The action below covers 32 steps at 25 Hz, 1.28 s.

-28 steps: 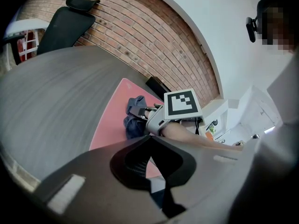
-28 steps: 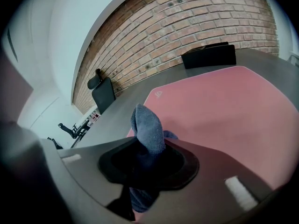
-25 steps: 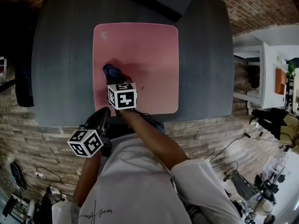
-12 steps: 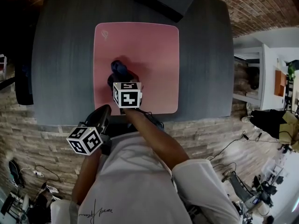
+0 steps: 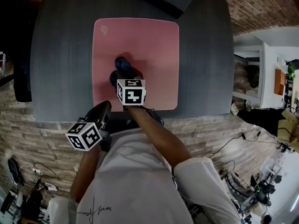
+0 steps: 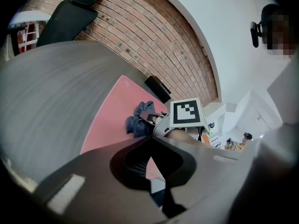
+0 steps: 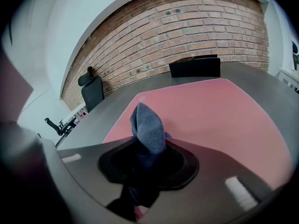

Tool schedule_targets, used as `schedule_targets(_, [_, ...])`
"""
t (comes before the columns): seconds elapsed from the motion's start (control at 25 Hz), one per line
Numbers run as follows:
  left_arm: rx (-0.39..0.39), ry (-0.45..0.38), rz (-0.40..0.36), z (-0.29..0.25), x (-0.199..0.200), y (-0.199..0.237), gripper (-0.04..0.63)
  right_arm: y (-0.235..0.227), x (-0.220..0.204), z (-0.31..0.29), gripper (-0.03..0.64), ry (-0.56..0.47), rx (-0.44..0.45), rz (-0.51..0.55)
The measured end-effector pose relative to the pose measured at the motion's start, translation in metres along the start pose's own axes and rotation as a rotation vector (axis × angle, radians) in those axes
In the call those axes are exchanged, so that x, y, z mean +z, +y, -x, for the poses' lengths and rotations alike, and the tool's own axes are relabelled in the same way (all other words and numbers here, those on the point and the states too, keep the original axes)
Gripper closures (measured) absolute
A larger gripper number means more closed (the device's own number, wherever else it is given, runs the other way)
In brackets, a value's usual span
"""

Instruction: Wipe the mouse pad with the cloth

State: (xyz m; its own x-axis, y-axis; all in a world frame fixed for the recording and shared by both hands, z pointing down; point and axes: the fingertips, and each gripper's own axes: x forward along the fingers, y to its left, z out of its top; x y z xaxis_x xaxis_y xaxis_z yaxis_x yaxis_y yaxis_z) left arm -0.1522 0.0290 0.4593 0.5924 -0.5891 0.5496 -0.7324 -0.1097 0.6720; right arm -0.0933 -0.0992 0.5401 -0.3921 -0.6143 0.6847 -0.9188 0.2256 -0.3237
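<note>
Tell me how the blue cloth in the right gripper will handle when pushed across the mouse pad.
Probably floppy: the blue cloth bunches and folds where the right gripper pinches it. Likely light: its free end stands up unsupported. It may drag and crumple rather than glide, since the pink mouse pad looks matte.

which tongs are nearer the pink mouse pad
Right. The right tongs are over the mouse pad, shut on the cloth; the left tongs sit back by the table's near edge.
</note>
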Motion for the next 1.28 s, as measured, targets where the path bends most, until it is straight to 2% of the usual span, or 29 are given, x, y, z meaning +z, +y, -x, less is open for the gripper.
schedule_targets(0.76, [-0.028,0.005,-0.015,-0.001,-0.007,-0.013,0.584,-0.03,-0.014,0.027,0.506,0.002,0.014,0.005])
schedule_targets(1.28, [-0.047,0.041,-0.048,-0.006,-0.006,-0.019,0.584,-0.045,-0.015,0.037,0.508,0.02,0.093,-0.034])
